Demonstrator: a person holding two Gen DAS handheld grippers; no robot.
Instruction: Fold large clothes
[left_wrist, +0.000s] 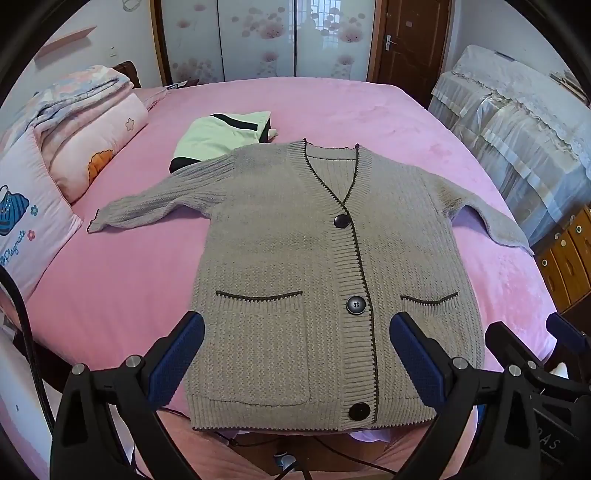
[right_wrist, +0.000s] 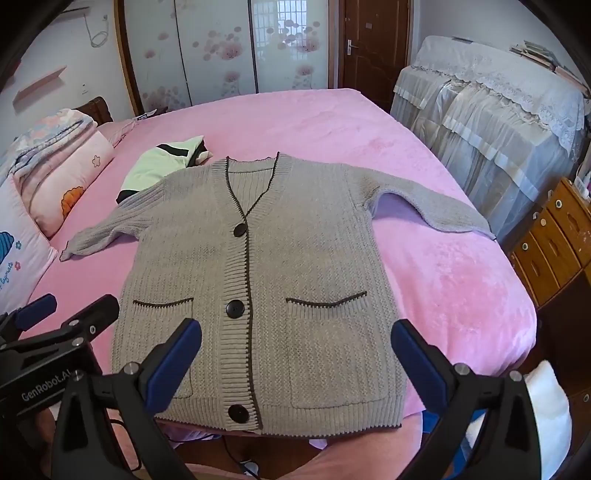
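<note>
Cardigan (left_wrist: 295, 266) is laid out flat, front side up, on the pink bed (left_wrist: 369, 110), hem toward the near edge and V-neck pointing away. It's a grey knit one with dark trim, two front pockets and three dark buttons down the middle, buttoned shut. Both sleeves are spread out to the sides, and the one on the right reaches almost to the bed's edge.

Left gripper (left_wrist: 295, 362) hangs above the hem end with its blue-padded fingers spread wide, nothing between them. Right gripper (right_wrist: 295, 365) is the same deal: jaws wide apart, empty, up over the lower part of the cardigan. Neither one looks to be touching the fabric.

Behind the left shoulder sits a folded light green garment (left_wrist: 218, 136) with black stripes, partly tucked under the sleeve. Pillows and folded quilts (left_wrist: 81, 140) are stacked along the left side of the bed. A brown door (right_wrist: 373, 48) is at the back.
</note>
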